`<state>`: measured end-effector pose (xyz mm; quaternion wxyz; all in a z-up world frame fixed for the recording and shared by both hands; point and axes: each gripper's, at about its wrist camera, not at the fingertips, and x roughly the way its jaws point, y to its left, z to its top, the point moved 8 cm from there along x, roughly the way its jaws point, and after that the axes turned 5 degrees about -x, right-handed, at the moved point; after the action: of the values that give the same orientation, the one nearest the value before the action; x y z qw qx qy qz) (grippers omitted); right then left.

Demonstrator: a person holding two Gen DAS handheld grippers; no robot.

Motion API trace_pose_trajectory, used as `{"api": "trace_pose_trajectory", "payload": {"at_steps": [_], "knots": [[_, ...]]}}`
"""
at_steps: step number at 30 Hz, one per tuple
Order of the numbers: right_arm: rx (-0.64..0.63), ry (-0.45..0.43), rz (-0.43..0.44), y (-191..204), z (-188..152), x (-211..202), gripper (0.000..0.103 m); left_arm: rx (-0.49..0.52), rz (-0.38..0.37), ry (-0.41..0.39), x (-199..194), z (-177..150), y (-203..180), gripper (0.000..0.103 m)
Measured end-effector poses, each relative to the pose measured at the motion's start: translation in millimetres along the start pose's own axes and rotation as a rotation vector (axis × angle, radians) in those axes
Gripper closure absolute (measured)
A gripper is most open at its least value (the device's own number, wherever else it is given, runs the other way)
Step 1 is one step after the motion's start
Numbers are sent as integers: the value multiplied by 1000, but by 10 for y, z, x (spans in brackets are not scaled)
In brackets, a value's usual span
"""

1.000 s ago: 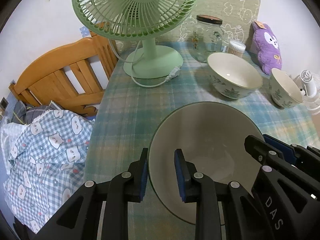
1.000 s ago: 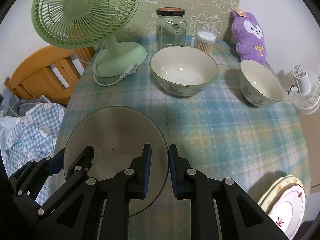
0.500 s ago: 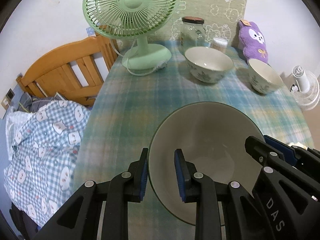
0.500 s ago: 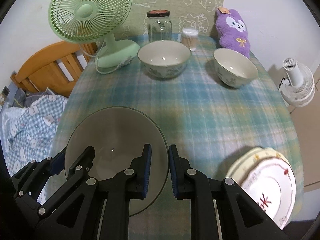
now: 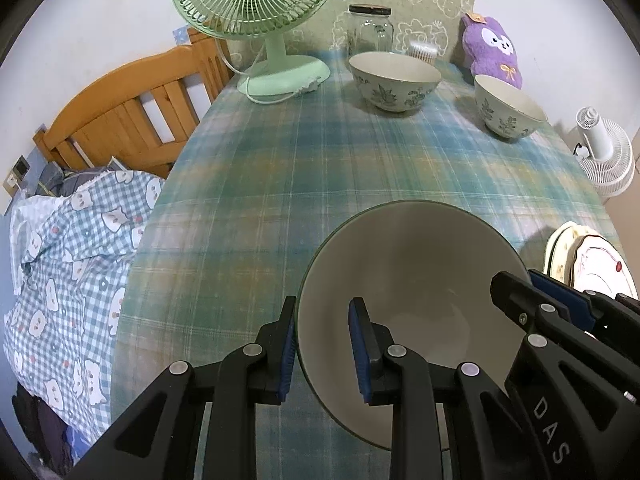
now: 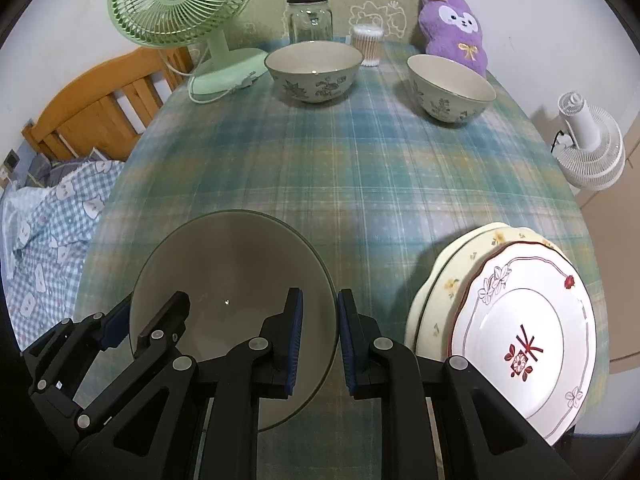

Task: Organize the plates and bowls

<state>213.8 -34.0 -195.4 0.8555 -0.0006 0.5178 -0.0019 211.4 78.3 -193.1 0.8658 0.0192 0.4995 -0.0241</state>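
- Left wrist view: the left hand-held gripper (image 5: 322, 344) is clenched on the left rim of a large plain grey-green bowl (image 5: 416, 264), one blue pad outside the wall, the other inside.
- In the same view the right hand-held gripper (image 5: 560, 300) grips the opposite rim of that bowl.
- Right wrist view: the right hand-held gripper (image 6: 319, 344) is clenched on the bowl's (image 6: 232, 276) right rim, wall between its pads; the left hand-held gripper (image 6: 128, 320) grasps the far rim.
- The bowl is carried between both grippers, over the near part of the tabletop (image 6: 360, 168), which bears a blue-green plaid cloth.
- A stack of plates (image 6: 520, 320) lies at the near right edge of the tabletop, just beside the bowl; the top plate is white with a red motif, cream plates beneath.
- Two floral bowls stand at the far end: the wider one (image 6: 314, 70) near a green desk fan (image 6: 184, 4), the smaller one (image 6: 450, 88) to its right, apart from it.
- Behind them: a glass jar (image 6: 310, 18), a tub of cotton swabs (image 6: 368, 46), a purple plush toy (image 6: 454, 28).
- A white fan (image 6: 588, 144) stands off the tabletop, right.
- A wooden bed frame (image 5: 120, 108) with checked bedding (image 5: 72, 260) is at left.
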Motion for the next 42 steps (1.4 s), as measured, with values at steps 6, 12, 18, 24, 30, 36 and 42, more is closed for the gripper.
{"api": "trace_pose_trajectory", "payload": {"at_steps": [6,12,18,24,30,36,42], "knots": [[13,19,-4,-12,-8,11,82,14,-19,12,-4,-52,-14,77],[52,59,28,-28,55,15,69,32,-36,20,-41,43,2,55],[88,7,9,-89,298,-149,52,44,-79,-11,-131,343,13,38],[112,-56,-50,-282,615,-329,46,61,-117,-38,-211,675,-100,28],[130,-111,-65,-548,899,-421,45,84,-152,-88,-272,985,-330,21],[123,-144,-49,-888,1183,-389,45,77,-136,-116,-234,1285,-639,19],[99,-165,-52,-1313,1484,-266,45,46,-124,-117,-106,1538,-995,19]]}}
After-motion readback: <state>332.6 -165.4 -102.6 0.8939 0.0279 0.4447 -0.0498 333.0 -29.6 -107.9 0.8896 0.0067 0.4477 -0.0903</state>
